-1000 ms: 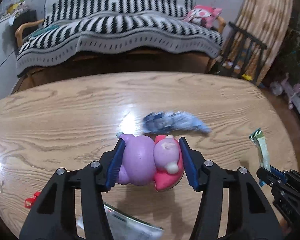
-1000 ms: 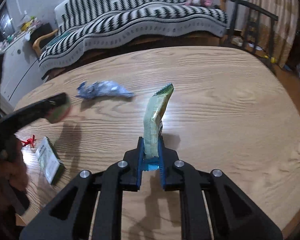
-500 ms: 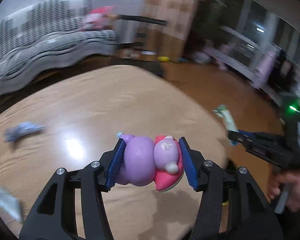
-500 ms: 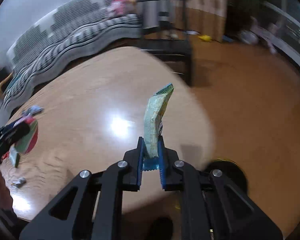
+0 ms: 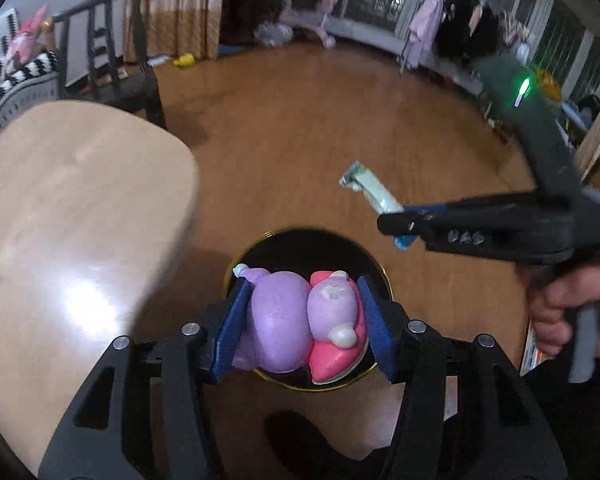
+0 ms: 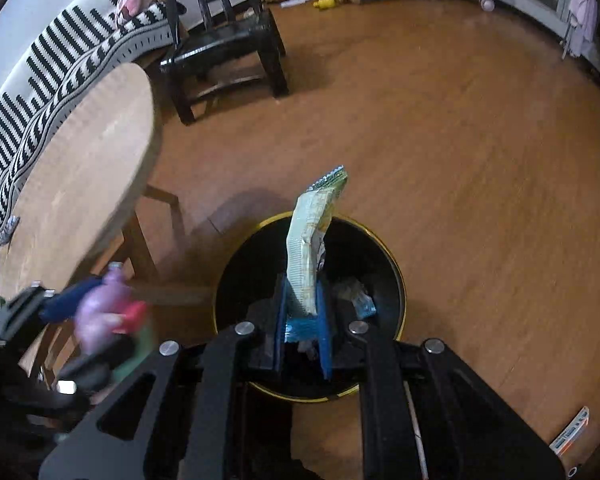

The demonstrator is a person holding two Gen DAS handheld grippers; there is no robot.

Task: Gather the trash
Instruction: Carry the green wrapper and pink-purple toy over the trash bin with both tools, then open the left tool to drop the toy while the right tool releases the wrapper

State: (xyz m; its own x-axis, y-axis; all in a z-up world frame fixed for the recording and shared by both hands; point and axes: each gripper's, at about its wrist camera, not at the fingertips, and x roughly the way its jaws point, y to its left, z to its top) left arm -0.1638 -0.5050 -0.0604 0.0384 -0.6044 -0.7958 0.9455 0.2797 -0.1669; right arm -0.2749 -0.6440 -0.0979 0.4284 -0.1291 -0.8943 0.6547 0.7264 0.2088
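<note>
Below both your tongs sits the bin (image 6: 392, 280) on the floor (image 6: 460, 140), the table (image 6: 80, 184) to their left, a chair (image 6: 224, 48) beyond.

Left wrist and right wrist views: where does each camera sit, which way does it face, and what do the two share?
Left wrist: rides the left gripper, looking steeply down past the purple and pink toy it grips to the black bin; the right gripper and a hand show.
Right wrist: rides the right gripper, looking down over the green wrapper it grips into the bin; the left gripper shows blurred.
Shared: bin, wooden table, black chair, both held items.
</note>
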